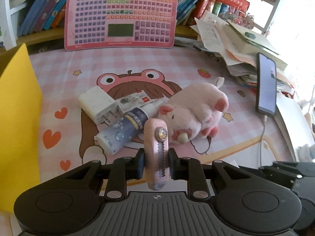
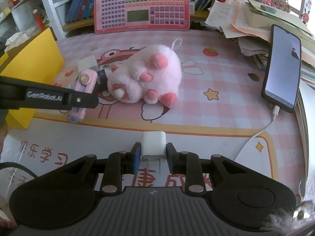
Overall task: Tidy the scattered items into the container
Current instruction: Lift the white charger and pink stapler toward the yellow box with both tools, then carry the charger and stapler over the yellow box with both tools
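My left gripper (image 1: 156, 164) is shut on a pink utility knife (image 1: 156, 147), held upright above the desk mat; the knife also shows in the right wrist view (image 2: 83, 90) behind the left gripper's finger. My right gripper (image 2: 153, 158) is shut on a small white charger plug (image 2: 153, 145), prongs pointing toward me. On the mat lie a pink plush pig (image 1: 195, 114) (image 2: 149, 74), a blue-and-white bottle (image 1: 122, 130), a larger white charger (image 1: 96, 103) and a small card packet (image 1: 133, 100). The yellow box (image 1: 17, 118) (image 2: 33, 63) stands at the left.
A pink keyboard toy (image 1: 121, 13) leans against bookshelves at the back. A stack of papers and books (image 1: 236, 45) sits at the right, with a phone (image 2: 282, 66) propped against it and its white cable (image 2: 256, 135) trailing over the mat.
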Tool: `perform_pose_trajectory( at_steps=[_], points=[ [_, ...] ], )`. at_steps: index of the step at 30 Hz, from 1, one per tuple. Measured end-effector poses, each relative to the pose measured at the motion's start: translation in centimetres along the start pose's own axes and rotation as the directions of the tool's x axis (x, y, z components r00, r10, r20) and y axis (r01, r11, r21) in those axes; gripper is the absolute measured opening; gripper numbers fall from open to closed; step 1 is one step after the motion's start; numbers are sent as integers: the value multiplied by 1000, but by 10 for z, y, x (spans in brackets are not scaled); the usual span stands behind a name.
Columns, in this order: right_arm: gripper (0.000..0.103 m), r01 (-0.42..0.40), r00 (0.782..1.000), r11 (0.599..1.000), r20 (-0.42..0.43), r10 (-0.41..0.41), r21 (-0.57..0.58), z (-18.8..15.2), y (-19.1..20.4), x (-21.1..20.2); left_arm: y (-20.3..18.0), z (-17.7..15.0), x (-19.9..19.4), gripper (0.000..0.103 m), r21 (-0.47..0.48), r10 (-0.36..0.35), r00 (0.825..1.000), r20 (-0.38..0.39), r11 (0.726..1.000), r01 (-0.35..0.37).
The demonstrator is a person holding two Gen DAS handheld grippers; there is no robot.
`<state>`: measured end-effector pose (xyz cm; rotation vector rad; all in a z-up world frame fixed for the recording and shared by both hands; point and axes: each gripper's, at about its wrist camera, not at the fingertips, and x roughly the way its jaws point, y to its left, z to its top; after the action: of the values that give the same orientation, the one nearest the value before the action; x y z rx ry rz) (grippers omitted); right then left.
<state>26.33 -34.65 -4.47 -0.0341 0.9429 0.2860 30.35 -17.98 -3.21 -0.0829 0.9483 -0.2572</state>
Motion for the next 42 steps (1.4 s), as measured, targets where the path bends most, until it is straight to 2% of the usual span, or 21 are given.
perform_pose_trajectory(
  at_steps=[10, 21, 34, 42],
  points=[
    [25, -25, 1000, 999, 5, 25, -19, -5, 18, -9, 13, -19, -30, 23, -26, -18, 1000, 7, 999, 18],
    [25, -10, 1000, 999, 24, 11, -49, -18, 49, -28, 26, -46, -62, 23, -33, -63, 997, 41, 997, 64],
    [25, 39, 998, 998, 53, -37, -48, -49, 105, -59, 53, -88, -108, 23, -4, -129, 989, 76, 992, 130],
    [25, 34, 998, 998, 50, -32, -53, -81, 154, -78, 83, -126, -146, 23, -28, -134, 988, 82, 990, 136]
  ],
)
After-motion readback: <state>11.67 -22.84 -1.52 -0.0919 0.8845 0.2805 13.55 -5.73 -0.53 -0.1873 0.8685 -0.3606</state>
